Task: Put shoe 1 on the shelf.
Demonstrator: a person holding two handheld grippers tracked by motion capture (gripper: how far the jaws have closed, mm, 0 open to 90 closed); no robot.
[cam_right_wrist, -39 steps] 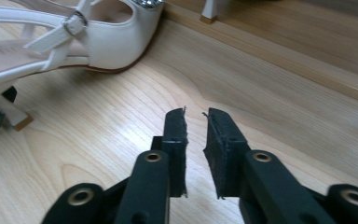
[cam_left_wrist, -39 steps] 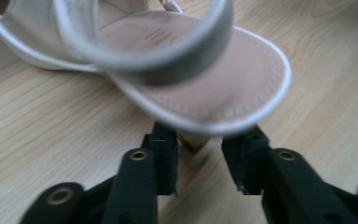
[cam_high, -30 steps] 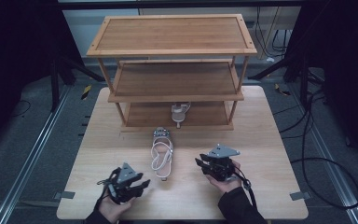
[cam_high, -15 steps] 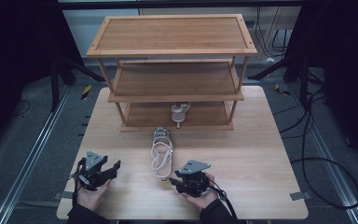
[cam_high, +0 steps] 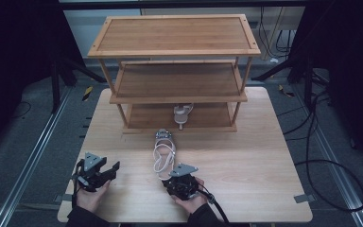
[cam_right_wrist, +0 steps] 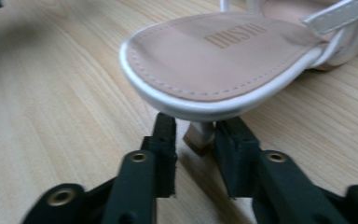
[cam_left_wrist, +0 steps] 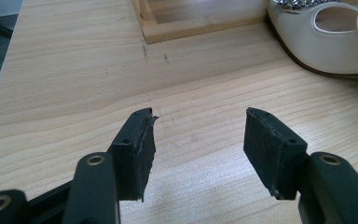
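The white sandal [cam_high: 164, 153] lies mid-tabletop, just near of the 3-tier shelf [cam_high: 177, 90]. Its block heel [cam_right_wrist: 199, 136] sits between the closing right tongs [cam_right_wrist: 195, 140], not yet visibly pinched; a square, deep grip is advised. The left tongs [cam_left_wrist: 196, 144] are spread, empty. 1 matching sandal [cam_high: 182, 113] stands on the lowest tier.

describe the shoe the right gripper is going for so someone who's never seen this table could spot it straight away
Start at the three-tier wooden shelf at the back of the table. Just in front of its bottom tier, a white strappy heeled sandal lies on the tabletop, its heel toward the right gripper. Unlike the other white shoe, which sits inside the bottom tier, this one is out on the open table.
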